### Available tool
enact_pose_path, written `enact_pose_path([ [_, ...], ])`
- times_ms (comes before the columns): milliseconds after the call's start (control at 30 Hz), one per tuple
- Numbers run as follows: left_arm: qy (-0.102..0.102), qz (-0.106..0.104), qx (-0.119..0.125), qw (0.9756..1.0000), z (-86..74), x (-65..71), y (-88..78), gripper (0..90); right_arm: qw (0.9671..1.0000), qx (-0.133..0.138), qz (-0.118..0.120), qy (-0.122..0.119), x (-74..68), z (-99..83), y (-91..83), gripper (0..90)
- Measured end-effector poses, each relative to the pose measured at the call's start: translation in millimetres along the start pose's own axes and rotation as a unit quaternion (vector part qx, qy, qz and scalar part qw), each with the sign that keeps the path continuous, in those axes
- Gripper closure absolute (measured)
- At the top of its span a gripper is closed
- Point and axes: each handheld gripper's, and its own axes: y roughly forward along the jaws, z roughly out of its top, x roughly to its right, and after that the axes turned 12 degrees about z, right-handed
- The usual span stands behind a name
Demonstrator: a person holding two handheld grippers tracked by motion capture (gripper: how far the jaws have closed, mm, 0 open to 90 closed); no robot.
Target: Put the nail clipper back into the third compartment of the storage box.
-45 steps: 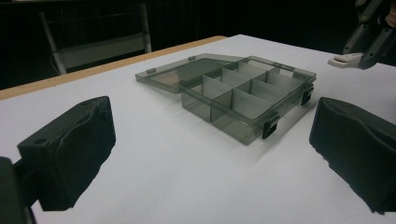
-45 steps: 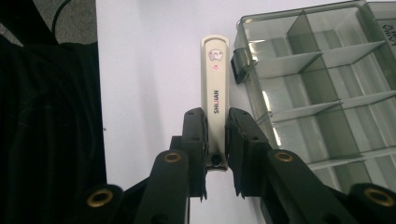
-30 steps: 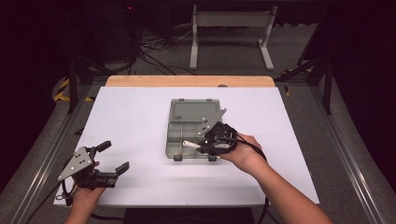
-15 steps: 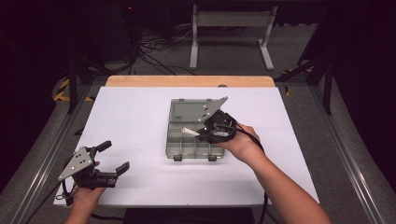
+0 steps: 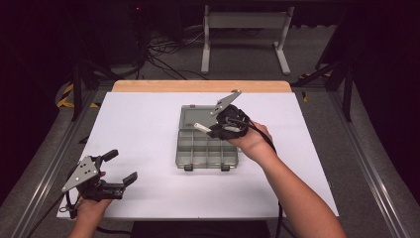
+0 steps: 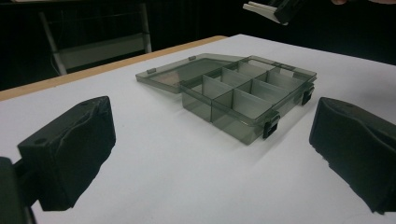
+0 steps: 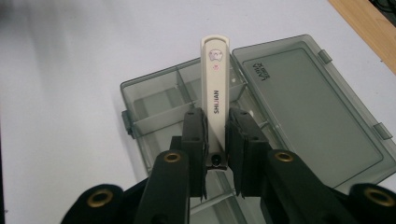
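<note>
Jaws of the right gripper stand narrow and press on both sides of a slim cream-white plastic nail clipper printed with small lettering along its length; the clipper juts out past the pads, its rounded far end free. In the high view the right gripper hangs above the back half of a smoky grey see-through plastic organiser box, with the white clipper pointing toward the left of that view, clear of the box below it.

The box sits near the middle of the white desk, its flat lid thrown fully open and lying on the desk behind the tray. Thin dividers split the tray into several small compartments, and two dark latches sit on its front edge. In the right gripper view the clipper lies over the compartments beside the hinge; which compartment is directly under it cannot be told.

The left gripper rests at the near left corner of the desk, well apart from the box. Its jaws are spread wide with nothing between them.
</note>
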Motion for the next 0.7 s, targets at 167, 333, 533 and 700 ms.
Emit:
enact_pose_path([
  [167,0.000,0.000,-0.001,1.0000,-0.1,-0.2,0.2,1.2,0.9999,0.002,-0.006,0.013,11.5,1.9,3.8,77.6],
  [333,0.001,-0.001,-0.002,1.0000,-0.1,-0.2,0.3,1.2,0.9995,0.011,-0.011,0.026,23.2,2.0,6.9,77.6],
  [533,-0.001,-0.001,-0.001,1.0000,-0.4,-0.8,0.3,1.2,0.9988,0.015,-0.022,0.040,33.5,-0.5,10.9,77.6],
  [700,0.000,-0.002,-0.001,1.0000,-0.3,-0.9,-0.1,1.2,0.9982,0.014,-0.023,0.053,38.0,-4.8,16.3,77.6],
])
